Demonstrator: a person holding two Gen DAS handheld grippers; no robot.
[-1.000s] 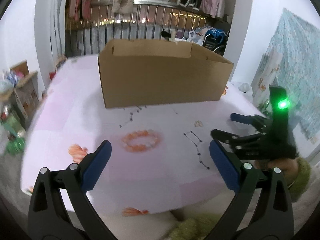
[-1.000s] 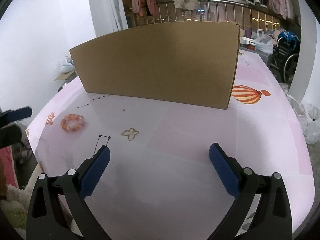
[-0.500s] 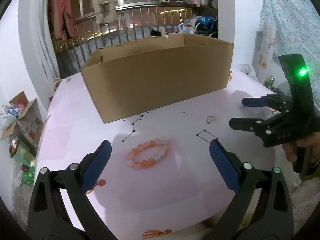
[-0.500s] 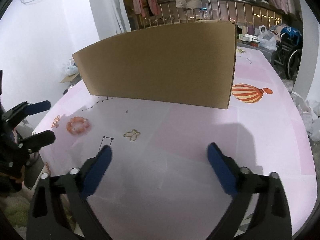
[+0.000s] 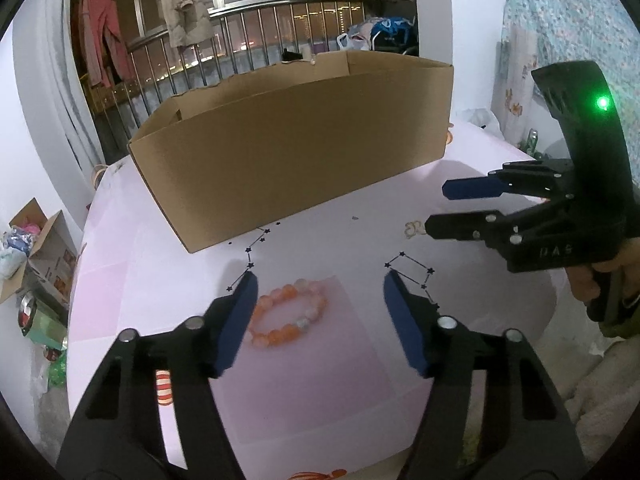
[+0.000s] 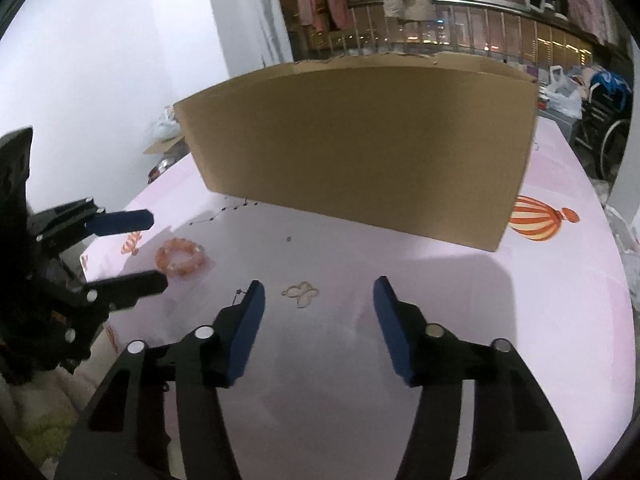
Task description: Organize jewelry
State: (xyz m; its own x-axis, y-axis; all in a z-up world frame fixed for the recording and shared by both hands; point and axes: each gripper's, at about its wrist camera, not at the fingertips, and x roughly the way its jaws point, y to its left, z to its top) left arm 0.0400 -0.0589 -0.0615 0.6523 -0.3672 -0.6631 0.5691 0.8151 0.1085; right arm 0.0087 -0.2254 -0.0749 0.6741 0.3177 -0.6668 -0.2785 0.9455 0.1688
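From the left wrist, the left gripper [image 5: 318, 308] hangs over the pink table [image 5: 304, 392] with jaws spread wide and empty — the orange bead bracelet [image 5: 289, 317] lies flat between them, nearer the left pad, apparently untouched. The cardboard box [image 5: 296, 152] stands beyond.

From the right wrist, the right gripper [image 6: 318, 320] is also wide open, holding nothing; the bracelet [image 6: 180, 257] lies far to its left.

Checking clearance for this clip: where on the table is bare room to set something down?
Free: the cloth between the right gripper and the cardboard box. Crowded: around the bracelet, inside the left gripper.
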